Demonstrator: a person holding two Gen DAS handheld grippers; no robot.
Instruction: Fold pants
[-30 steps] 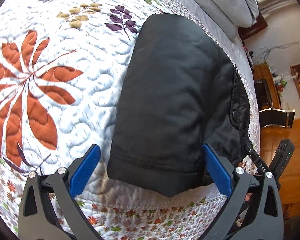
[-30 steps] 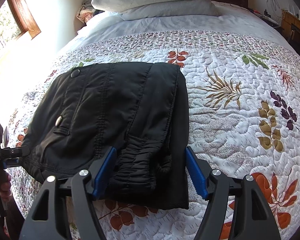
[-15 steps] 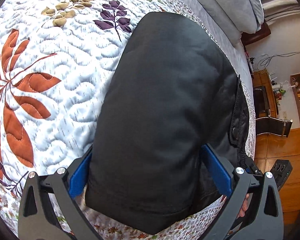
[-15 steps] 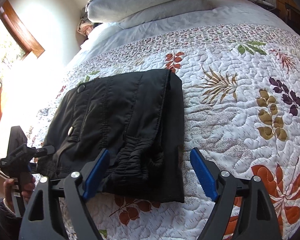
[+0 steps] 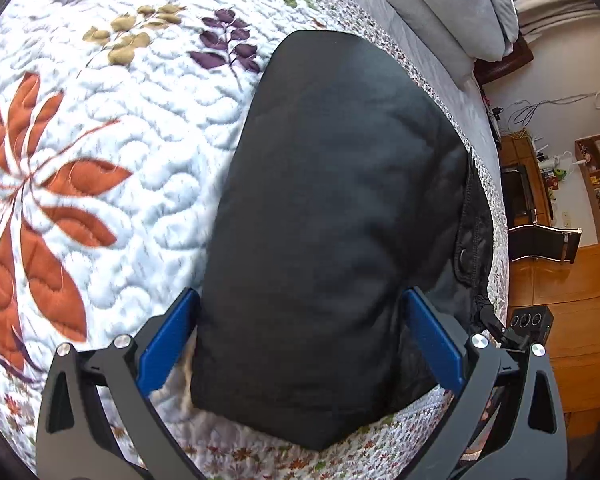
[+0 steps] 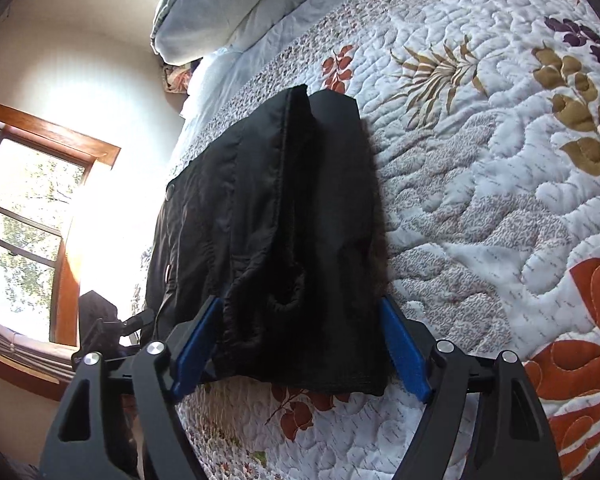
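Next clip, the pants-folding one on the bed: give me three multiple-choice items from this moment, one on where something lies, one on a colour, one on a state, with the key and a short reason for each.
1. Where do the pants lie?
A. on the quilt
B. on the wooden floor
C. over a chair

2. What colour are the gripper pads?
A. red
B. blue
C. white

3. How does the right gripper stand?
A. shut tight on nothing
B. out of view
C. jaws wide, the folded bundle between them

Key: 1 A, the black bundle rests flat on the leaf-patterned quilt. 2 B, both wrist views show blue pads on black fingers. 3 C, the right wrist view shows a pad at each side of the bundle's near end; its jaws have just been closing slightly, and whether the pads press the cloth cannot be told.
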